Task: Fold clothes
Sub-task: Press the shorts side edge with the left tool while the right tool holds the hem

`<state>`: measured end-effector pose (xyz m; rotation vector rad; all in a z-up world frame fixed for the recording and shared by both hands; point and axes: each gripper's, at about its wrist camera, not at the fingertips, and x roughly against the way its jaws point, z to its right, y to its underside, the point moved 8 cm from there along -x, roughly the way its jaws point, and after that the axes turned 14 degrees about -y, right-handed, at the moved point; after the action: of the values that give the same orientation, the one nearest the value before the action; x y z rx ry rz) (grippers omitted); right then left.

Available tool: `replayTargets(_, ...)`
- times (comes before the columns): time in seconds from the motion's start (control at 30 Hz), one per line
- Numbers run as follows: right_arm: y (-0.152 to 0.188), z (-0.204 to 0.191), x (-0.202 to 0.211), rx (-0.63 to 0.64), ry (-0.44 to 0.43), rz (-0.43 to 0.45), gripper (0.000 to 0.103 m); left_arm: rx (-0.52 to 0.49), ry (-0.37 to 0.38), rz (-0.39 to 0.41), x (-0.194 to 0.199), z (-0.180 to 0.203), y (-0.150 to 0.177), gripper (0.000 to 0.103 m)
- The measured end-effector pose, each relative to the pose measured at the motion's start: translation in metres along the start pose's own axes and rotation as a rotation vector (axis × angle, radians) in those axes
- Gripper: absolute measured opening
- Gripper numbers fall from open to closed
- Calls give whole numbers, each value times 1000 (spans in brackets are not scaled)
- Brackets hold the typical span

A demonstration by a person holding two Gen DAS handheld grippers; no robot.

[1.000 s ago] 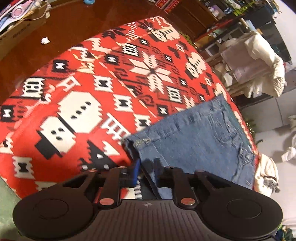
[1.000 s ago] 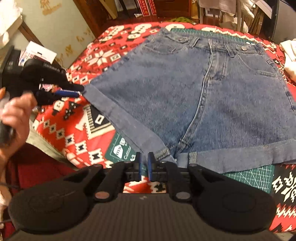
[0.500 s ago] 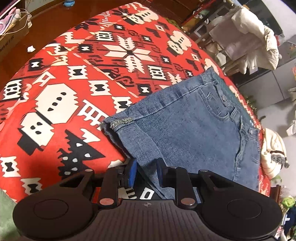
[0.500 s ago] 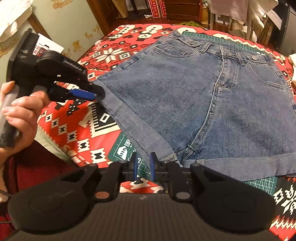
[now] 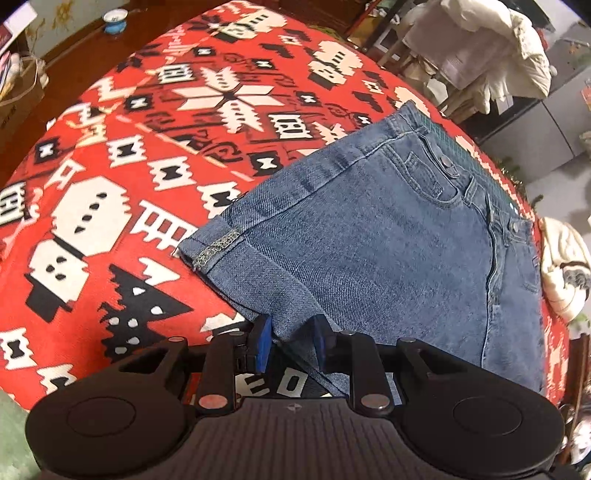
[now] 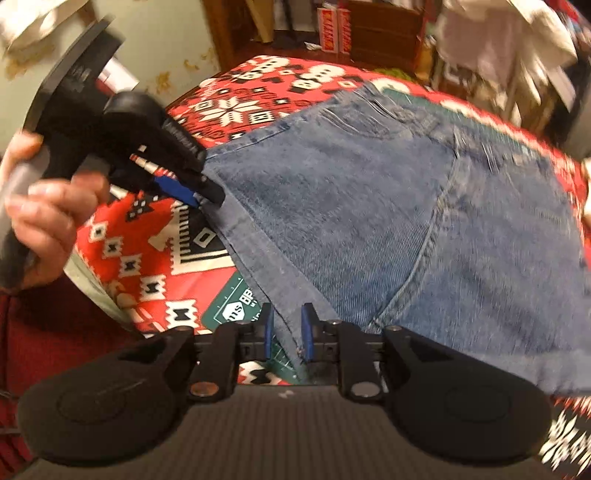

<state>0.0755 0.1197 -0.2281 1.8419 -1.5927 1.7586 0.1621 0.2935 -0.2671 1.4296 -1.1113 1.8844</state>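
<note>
Both grippers have closed in on the denim shorts [image 5: 388,251], jaws parted astride its cuffed hem, atop the red patterned blanket [image 5: 122,184].

I see a brown polished wooden floor [image 5: 70,48], a pale yellowish wall with gold motifs [image 6: 173,40], dark wooden shelving [image 6: 384,33] and cream garments heaped over a chair [image 5: 491,48] under warm light.

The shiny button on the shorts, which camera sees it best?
The left wrist view. There the button on the denim shorts is sharp on the waistband, beside the pocket. In the right wrist view the waistband is smeared by motion blur, so no button can be made out.
</note>
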Motion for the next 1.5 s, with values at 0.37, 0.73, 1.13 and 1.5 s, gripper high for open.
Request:
replayTargets(0.37, 7, -29, -31, 314, 76, -37, 17, 31, 38, 11, 4, -4, -5, 11)
replayTargets(0.73, 2, -15, -51, 305, 108, -55, 4, 33, 40, -5, -1, -4, -4, 10)
replayTargets(1.13, -5, -14, -22, 111, 18, 11, 0, -9, 30, 1, 7, -7, 2, 5)
replayTargets(1.5, 6, -3, -39, -7, -44, -60, 2, -37, -6, -20, -2, -6, 6, 8)
